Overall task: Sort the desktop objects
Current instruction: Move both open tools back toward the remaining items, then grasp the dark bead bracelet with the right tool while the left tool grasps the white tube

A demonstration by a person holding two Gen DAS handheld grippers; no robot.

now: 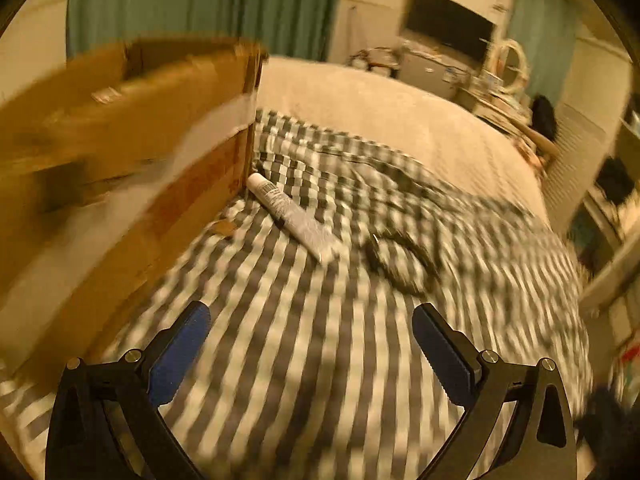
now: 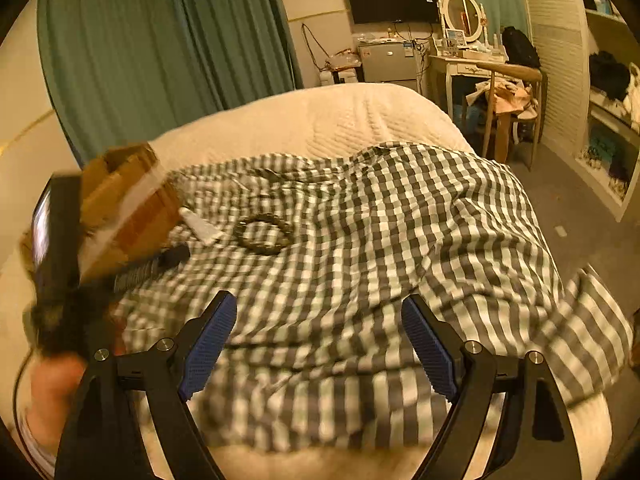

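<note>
Ahead of the left gripper (image 1: 311, 344), up and a bit to the left, sits the white tube (image 1: 291, 216) on the checked cloth (image 1: 320, 380), w/ its cap end right at the corner of the cardboard box (image 1: 132, 152). Just ahead-right of that claw is the bead bracelet (image 1: 400, 260), close to the tube's flat end but not touching afaict. Both claws are wide open w/ nothing between the blue pads (image 1: 180, 356); same for the right gripper (image 2: 318, 344), which hangs further back over the cloth, so from it the bracelet and tube are well ahead and to the left. What could go wrong imo: the left view is badly smeared, so that claw looks to be swinging fast, and a quick approach could knock the tube under the box edge or shove it sideways. Cloth is rumpled and loose, so pinching low could grab fabric along w/ the tube and drag everything. Bracelet is thin and flat, easy to miss or slide off. There's also a dark scissors-like thing (image 2: 276, 178) further up the cloth, too blurry to be sure. Pose-wise: left claw is tilted down toward the cloth, box close on its left side. Right claw is higher and more level. A hand (image 2: 52, 392) shows at its lower left, holding the left tool.
</note>
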